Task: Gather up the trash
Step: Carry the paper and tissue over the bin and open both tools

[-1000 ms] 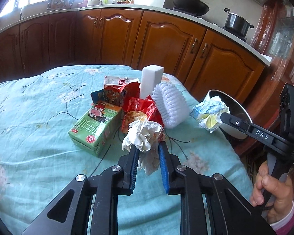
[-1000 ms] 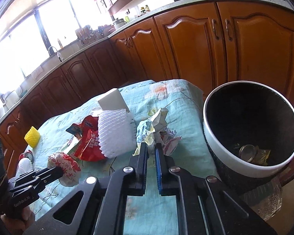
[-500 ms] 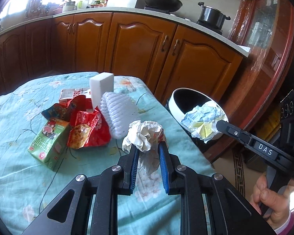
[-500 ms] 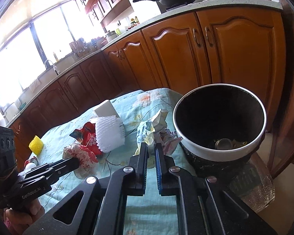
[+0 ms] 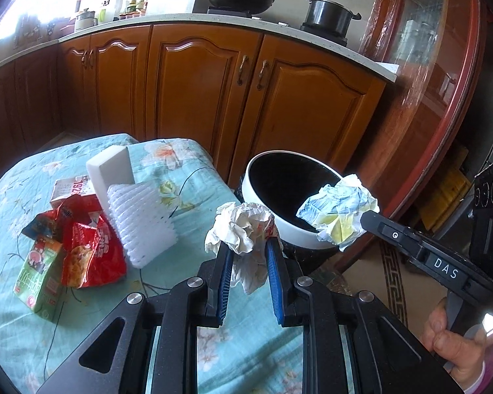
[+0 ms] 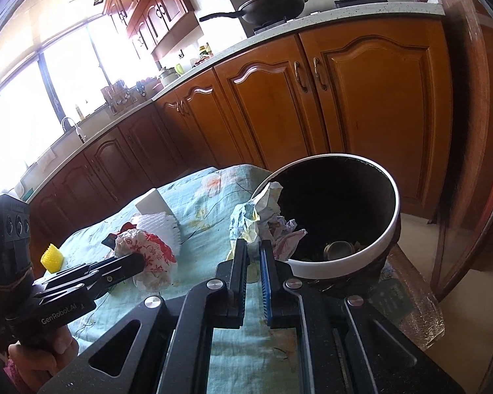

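My left gripper (image 5: 246, 246) is shut on a crumpled white paper wad with red print (image 5: 243, 229), held above the table's right edge, just left of the bin. The wad shows red and white (image 6: 148, 249) in the right wrist view. My right gripper (image 6: 253, 246) is shut on a crumpled blue, yellow and white paper ball (image 6: 256, 216), which hangs at the bin's near rim; the ball (image 5: 338, 210) is over the bin's mouth in the left wrist view. The bin (image 5: 263, 190) is round, black inside with a white rim (image 6: 391, 229), standing beside the table with a can and scraps at its bottom.
On the teal flowered tablecloth (image 5: 187, 154) lie a red snack bag (image 5: 92, 256), a green carton (image 5: 36, 272), a white foam net (image 5: 144, 223), a white block (image 5: 110, 167) and a box. A yellow ridged piece (image 6: 52, 257) sits farther left. Wooden cabinets (image 5: 197, 92) stand behind.
Both grippers have carried their paper wads rightward toward the bin. The blue and yellow ball now overlaps the bin's mouth; the table trash has slid left in view.
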Motion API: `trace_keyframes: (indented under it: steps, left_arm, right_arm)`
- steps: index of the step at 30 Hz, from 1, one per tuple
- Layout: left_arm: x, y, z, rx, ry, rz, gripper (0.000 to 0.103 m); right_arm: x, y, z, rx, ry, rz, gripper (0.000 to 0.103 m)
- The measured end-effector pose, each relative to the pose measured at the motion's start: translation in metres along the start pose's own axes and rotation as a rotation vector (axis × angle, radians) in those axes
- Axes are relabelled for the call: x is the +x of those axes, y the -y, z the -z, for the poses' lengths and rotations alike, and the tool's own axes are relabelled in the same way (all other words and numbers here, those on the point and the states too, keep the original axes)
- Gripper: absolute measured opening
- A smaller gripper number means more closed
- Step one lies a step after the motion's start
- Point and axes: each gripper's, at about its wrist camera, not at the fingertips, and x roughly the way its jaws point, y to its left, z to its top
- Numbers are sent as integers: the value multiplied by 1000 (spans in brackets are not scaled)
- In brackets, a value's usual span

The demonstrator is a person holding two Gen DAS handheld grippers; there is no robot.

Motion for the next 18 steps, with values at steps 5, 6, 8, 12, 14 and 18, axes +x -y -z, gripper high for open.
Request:
trace_keyframes:
  steps: [5, 6, 8, 12, 14, 18]
  left_arm:
    - [16, 12, -10, 29, -6, 12, 20]
    - [19, 14, -12, 34, -8, 13, 20]
    - [26, 17, -14, 41, -14, 17, 20]
    - [40, 21, -22, 46, -24, 25, 20]
    - [47, 25, -26, 48, -29, 27, 20]
    - [64, 30, -36, 46, -44, 36, 20]
  right_arm:
    - [-1, 13, -4, 17, 10, 16, 8]
    - [-1, 15, -5, 18, 11, 19, 8]
    - [0, 20, -7, 25, 13, 25, 8]
    - [2, 28, -9, 35, 14, 37, 8]
    - [3, 33, -11, 40, 14, 43, 8]
    - [6, 40, -15, 41, 15, 56, 8]
